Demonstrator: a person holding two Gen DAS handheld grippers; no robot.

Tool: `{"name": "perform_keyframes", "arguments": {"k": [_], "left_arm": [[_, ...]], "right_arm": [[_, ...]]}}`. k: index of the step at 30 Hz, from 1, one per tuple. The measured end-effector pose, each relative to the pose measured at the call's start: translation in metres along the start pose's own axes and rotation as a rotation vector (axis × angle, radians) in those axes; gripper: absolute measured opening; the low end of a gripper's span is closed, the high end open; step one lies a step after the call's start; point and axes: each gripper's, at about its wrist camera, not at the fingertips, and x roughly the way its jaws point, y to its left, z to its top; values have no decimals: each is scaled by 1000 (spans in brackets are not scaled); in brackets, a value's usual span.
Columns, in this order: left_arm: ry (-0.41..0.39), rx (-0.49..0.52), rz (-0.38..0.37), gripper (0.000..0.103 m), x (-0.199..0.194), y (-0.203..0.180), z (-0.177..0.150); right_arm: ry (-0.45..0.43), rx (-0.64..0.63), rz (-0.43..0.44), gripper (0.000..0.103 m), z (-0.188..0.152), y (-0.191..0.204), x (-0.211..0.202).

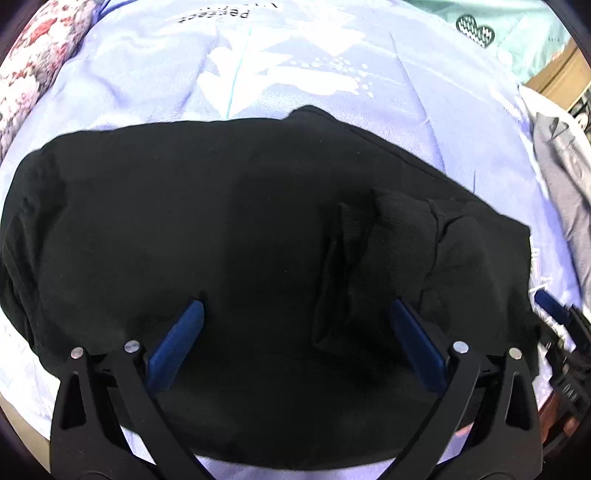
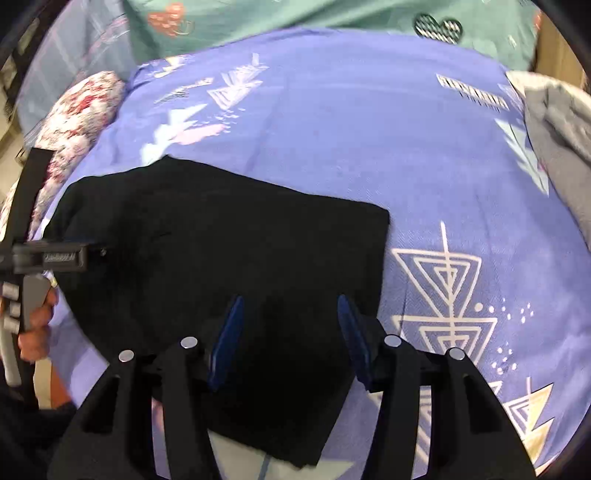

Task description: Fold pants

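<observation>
The black pants lie folded into a compact block on the lavender patterned bedsheet. In the left wrist view my left gripper is open over them, its blue pads wide apart with nothing between. Ribbed cuffs lie bunched on top toward the right. In the right wrist view the pants fill the lower left, and my right gripper is open above their right end, near the straight right edge. The left gripper's body shows at the far left.
A grey garment lies at the sheet's right edge, also in the left wrist view. A floral pillow sits at the left. A teal blanket lies beyond the bedsheet.
</observation>
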Motion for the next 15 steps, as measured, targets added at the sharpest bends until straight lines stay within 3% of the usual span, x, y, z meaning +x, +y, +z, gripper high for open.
{"name": "perform_keyframes", "arguments": {"k": [3, 6, 9, 11, 15], "left_arm": [[2, 8, 3, 101, 6, 5, -3], [-12, 39, 28, 101, 3, -1, -4], [-12, 62, -43, 101, -13, 6, -3], [-81, 55, -56, 101, -37, 23, -6], [-164, -59, -29, 101, -70, 86, -8]], "right_arm": [[74, -47, 1, 55, -12, 9, 10], [47, -75, -23, 55, -20, 14, 14], [47, -9, 56, 55, -15, 7, 7], [-10, 18, 91, 55, -10, 2, -7], [-79, 131, 57, 55, -1, -22, -15]]}}
